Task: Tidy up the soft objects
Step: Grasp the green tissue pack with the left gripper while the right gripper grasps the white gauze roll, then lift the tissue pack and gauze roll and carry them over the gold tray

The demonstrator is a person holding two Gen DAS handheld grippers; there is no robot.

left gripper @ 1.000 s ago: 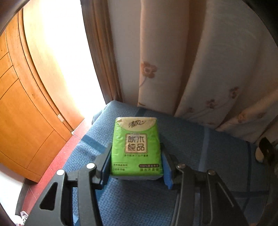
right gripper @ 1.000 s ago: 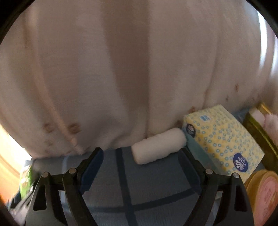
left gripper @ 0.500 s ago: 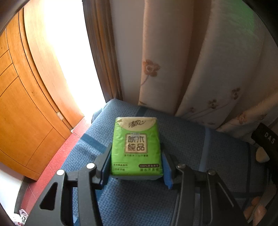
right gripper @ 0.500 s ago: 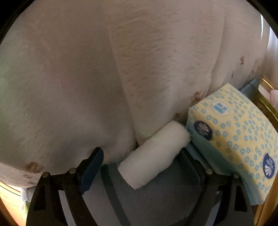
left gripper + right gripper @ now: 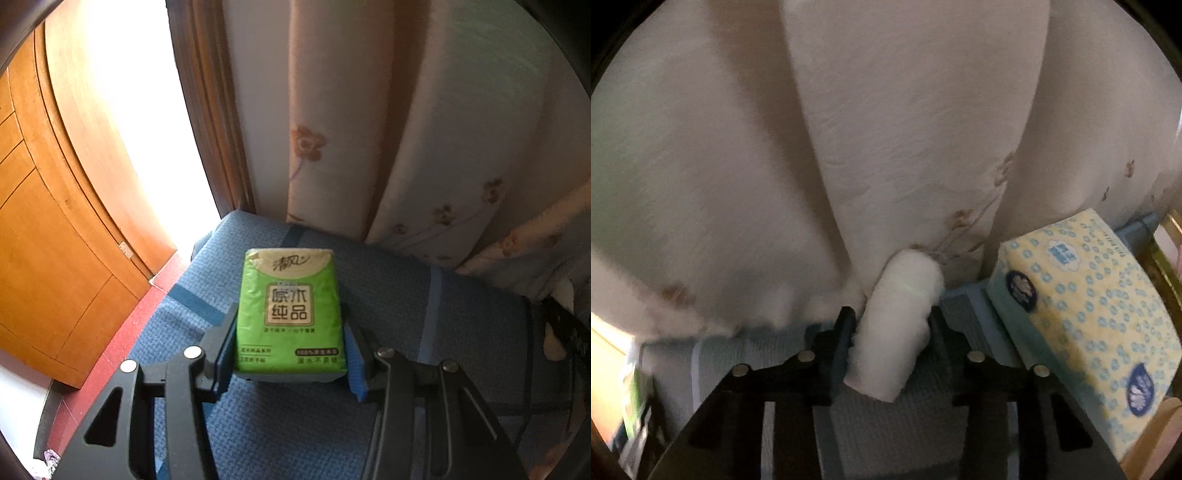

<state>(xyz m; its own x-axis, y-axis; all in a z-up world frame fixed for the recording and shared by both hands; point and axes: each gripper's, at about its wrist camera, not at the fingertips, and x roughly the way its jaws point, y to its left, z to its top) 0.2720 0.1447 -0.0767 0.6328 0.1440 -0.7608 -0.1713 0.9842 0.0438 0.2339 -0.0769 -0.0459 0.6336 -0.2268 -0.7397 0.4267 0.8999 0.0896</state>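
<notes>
While closing, right gripper (image 5: 890,328) pinching white roll (image 5: 895,325) beside yellow tissue pack (image 5: 1086,295), against curtain (image 5: 886,129); left gripper (image 5: 290,350) clamped on green tissue pack (image 5: 290,310), over blue cushion (image 5: 406,302).

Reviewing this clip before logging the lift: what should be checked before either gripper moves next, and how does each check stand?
1. White roll between the right gripper fingers: ok; jaws closing on it.
2. Roll centred in the grip: ok.
3. Yellow tissue pack clear of the right fingers: ok, beside them, apart.
4. Curtain not caught with the roll: cannot tell.
5. Left gripper shut on the green tissue pack: ok.
6. Green pack lifted off the blue cushion: cannot tell.
</notes>
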